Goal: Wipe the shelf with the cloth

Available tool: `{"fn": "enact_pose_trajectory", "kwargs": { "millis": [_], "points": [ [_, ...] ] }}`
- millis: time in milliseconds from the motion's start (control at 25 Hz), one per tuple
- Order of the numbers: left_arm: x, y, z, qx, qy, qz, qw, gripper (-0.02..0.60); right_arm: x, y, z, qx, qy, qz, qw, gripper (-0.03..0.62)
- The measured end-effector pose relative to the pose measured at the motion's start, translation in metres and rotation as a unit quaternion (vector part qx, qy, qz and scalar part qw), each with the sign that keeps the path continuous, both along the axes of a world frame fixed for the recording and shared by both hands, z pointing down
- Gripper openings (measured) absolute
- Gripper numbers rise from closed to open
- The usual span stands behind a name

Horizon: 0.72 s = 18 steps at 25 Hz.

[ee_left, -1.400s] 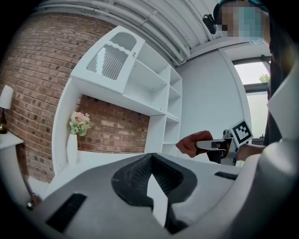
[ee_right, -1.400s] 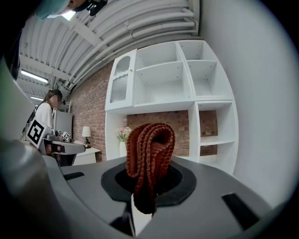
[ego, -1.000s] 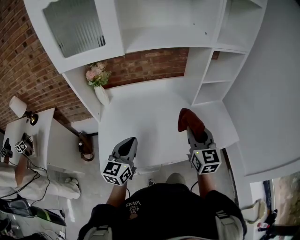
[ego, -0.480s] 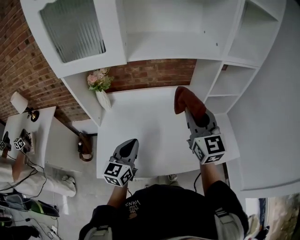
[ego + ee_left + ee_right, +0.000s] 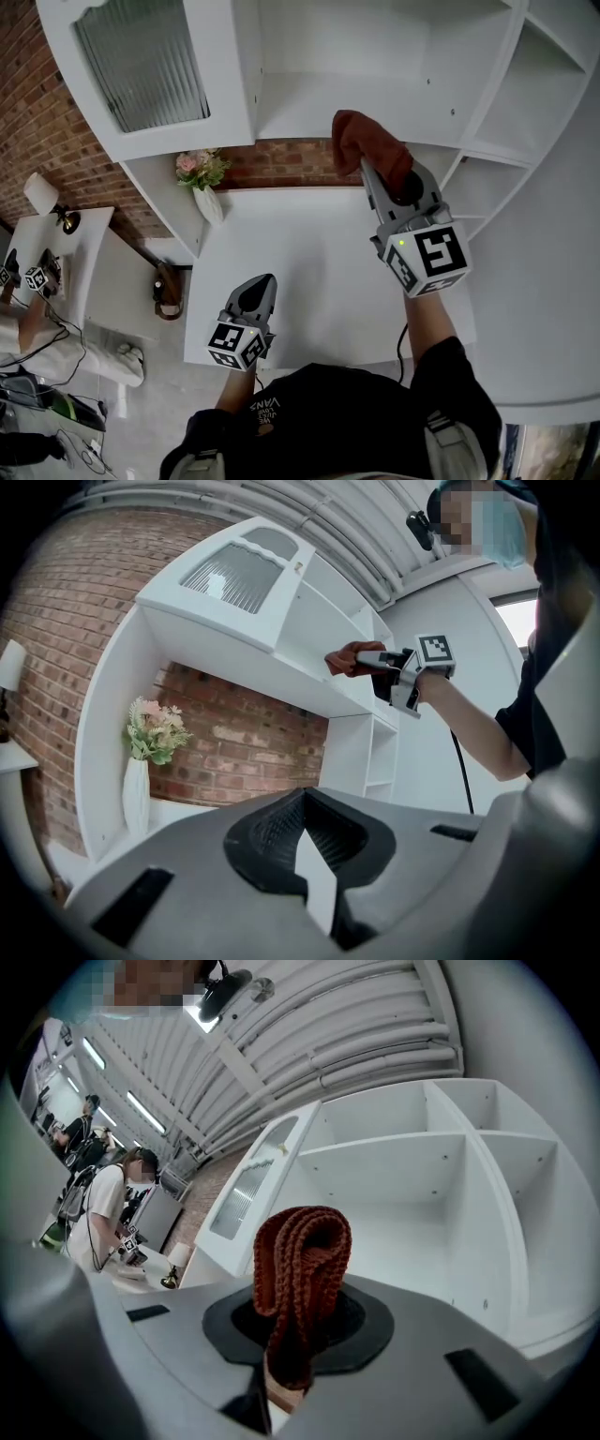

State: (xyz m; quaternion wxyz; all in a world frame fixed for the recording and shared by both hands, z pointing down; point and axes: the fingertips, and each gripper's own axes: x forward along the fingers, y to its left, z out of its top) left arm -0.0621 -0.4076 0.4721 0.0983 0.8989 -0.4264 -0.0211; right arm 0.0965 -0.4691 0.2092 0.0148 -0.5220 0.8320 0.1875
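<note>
While clamped, cloth (image 5: 364, 148) sits nr shelf (image 5: 300, 105).

Coarse knitted cloth (image 5: 302, 1269) (smooth painted shelf (image 5: 309, 105))

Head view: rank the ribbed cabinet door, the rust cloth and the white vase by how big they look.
1. ribbed cabinet door
2. rust cloth, though it is held nearer the camera
3. white vase

Foreground: left gripper (image 5: 306, 808), jaws together, nothing between. Upper centre: right gripper (image 5: 364, 658) grips rust cloth (image 5: 343, 658) at white shelf (image 5: 281, 660) edge. Flower vase (image 5: 137, 794) left, against brick wall (image 5: 234, 742).
</note>
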Motion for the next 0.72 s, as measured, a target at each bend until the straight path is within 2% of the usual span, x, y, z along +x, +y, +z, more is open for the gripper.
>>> {"fn": "enact_pose_trajectory", "kwargs": {
  "millis": [280,560,720],
  "points": [
    [-0.008,-0.013,0.002,0.002,0.008,-0.012,0.9999,0.005,-0.024,-0.05,-0.058,0.012,0.055,-0.01,0.998,0.069],
    [-0.026,-0.017,0.004,0.002,0.015,-0.031,0.9994,0.005,-0.052,-0.113,-0.09,-0.026,0.073,-0.021,0.997,0.069],
    [-0.032,-0.014,0.006,0.001,0.018,-0.041,0.999,0.005,-0.069,-0.151,-0.087,-0.07,0.101,-0.02,0.992,0.069]
  ]
}}
